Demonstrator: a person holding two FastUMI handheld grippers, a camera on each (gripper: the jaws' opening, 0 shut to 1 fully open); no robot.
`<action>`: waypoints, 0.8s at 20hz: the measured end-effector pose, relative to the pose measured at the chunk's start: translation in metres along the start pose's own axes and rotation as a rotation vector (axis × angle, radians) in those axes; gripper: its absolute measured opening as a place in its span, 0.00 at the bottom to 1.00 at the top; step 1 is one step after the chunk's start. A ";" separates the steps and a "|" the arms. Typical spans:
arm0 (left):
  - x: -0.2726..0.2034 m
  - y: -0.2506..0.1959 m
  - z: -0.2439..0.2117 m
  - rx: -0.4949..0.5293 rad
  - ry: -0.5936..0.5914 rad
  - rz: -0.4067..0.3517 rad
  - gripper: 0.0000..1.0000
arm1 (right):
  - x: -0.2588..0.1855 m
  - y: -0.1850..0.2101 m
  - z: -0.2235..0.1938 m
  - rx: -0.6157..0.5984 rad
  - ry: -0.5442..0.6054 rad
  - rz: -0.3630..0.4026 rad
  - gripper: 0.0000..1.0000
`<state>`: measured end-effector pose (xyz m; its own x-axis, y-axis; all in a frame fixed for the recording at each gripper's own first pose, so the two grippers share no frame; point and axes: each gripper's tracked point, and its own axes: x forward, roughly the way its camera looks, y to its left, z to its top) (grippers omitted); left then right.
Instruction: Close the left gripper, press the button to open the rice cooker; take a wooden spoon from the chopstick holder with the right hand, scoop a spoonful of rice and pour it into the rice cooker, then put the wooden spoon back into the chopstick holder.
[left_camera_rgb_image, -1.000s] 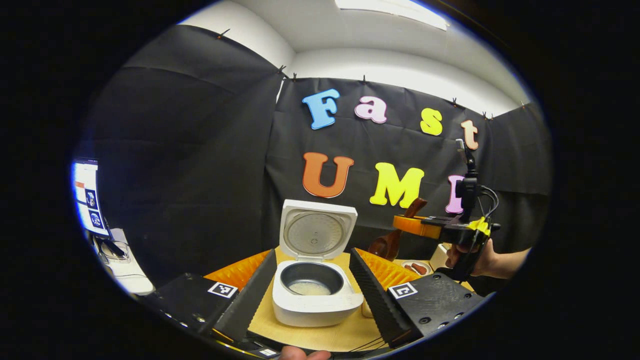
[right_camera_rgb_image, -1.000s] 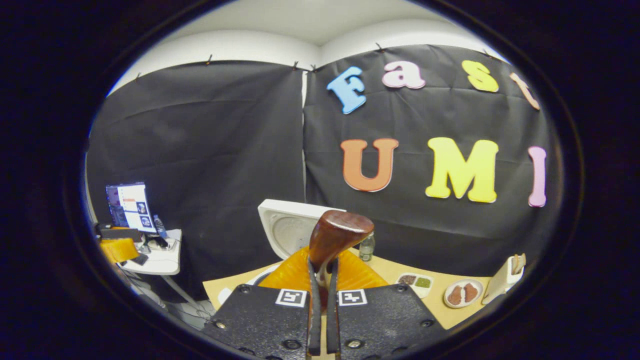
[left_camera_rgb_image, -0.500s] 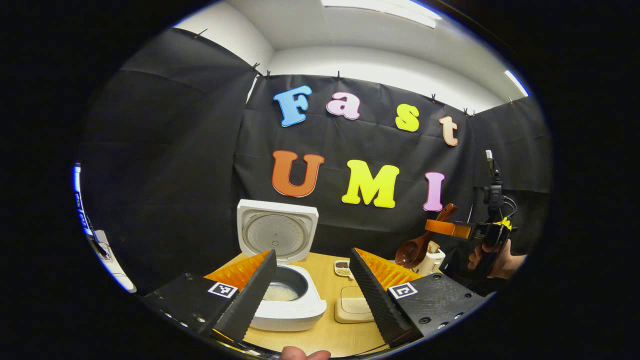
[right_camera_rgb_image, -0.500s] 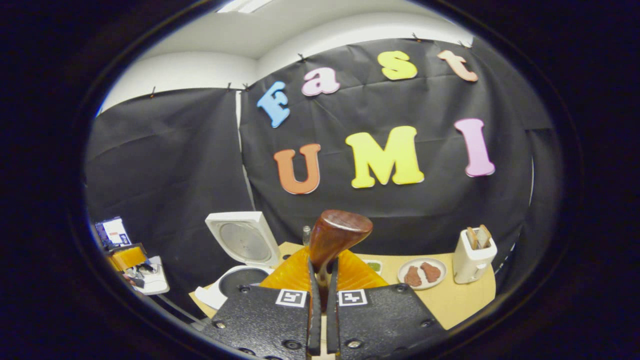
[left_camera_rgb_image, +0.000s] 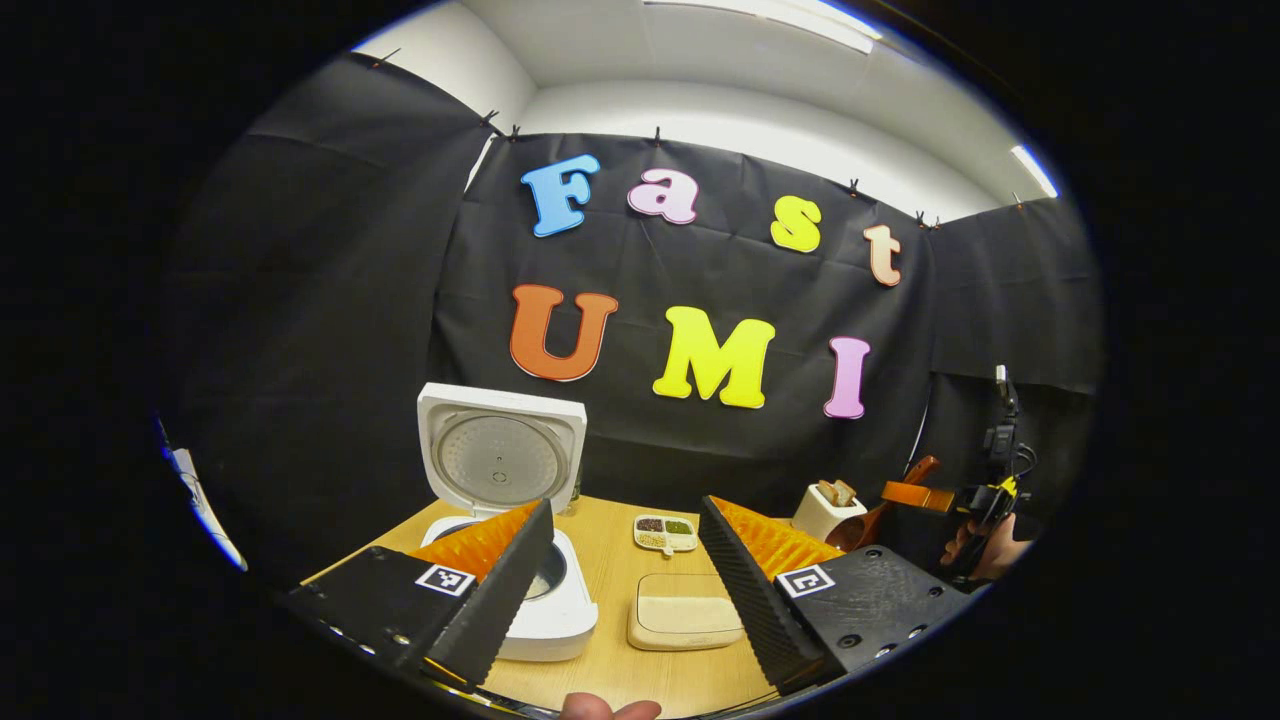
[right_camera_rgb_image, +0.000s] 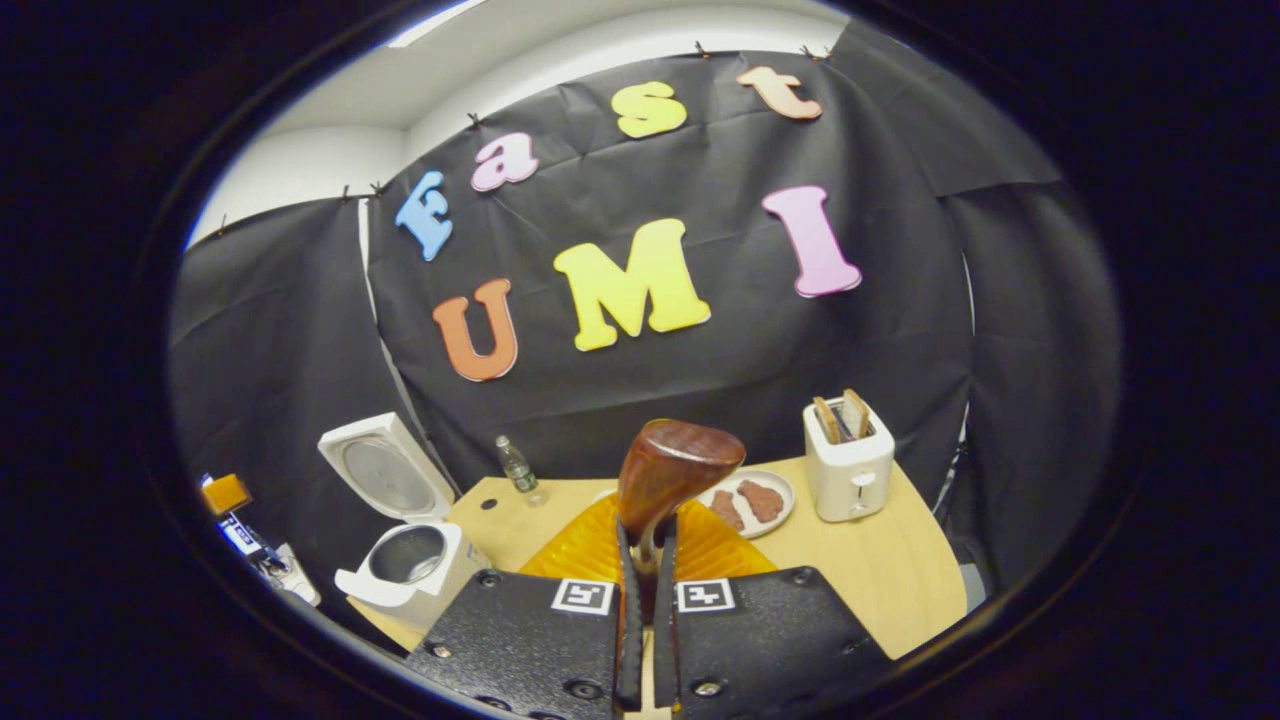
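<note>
The white rice cooker (left_camera_rgb_image: 560, 610) stands on the wooden table with its lid (left_camera_rgb_image: 500, 462) raised; my left gripper (left_camera_rgb_image: 625, 565) hangs open in front of it, and its left finger hides part of the pot. At the far right a hand holds my right gripper (left_camera_rgb_image: 908, 494), shut on the wooden spoon (left_camera_rgb_image: 868, 522), whose bowl hangs down beside a white toaster (left_camera_rgb_image: 826, 508). In the right gripper view the spoon's handle end (right_camera_rgb_image: 678, 468) sticks up between the closed fingers of my right gripper (right_camera_rgb_image: 645, 540). The open cooker (right_camera_rgb_image: 412, 565) sits far left.
A beige lidded box (left_camera_rgb_image: 685, 620) and a small divided dish (left_camera_rgb_image: 665, 533) lie right of the cooker. A plate of brown food (right_camera_rgb_image: 752, 500), the toaster (right_camera_rgb_image: 848, 462) and a small bottle (right_camera_rgb_image: 515, 468) stand along the back of the table (right_camera_rgb_image: 880, 575).
The right gripper has carried the spoon rightward and lower, away from the cooker toward the toaster. Both views have swung to the right, so the cooker now sits further left.
</note>
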<state>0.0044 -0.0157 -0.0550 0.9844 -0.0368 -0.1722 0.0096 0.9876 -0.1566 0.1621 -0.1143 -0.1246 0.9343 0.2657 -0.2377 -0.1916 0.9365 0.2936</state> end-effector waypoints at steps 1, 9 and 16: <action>0.000 -0.001 0.000 -0.006 0.006 0.006 0.94 | 0.003 -0.008 -0.010 0.020 0.014 -0.011 0.10; -0.010 0.001 -0.004 0.021 0.041 0.067 0.94 | 0.039 -0.050 -0.096 0.050 0.131 -0.051 0.10; -0.019 0.002 -0.003 0.025 0.067 0.118 0.94 | 0.075 -0.063 -0.140 0.033 0.177 -0.034 0.10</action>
<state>-0.0144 -0.0130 -0.0547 0.9649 0.0708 -0.2529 -0.1006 0.9892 -0.1070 0.2027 -0.1216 -0.2905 0.8722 0.2729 -0.4060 -0.1481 0.9383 0.3126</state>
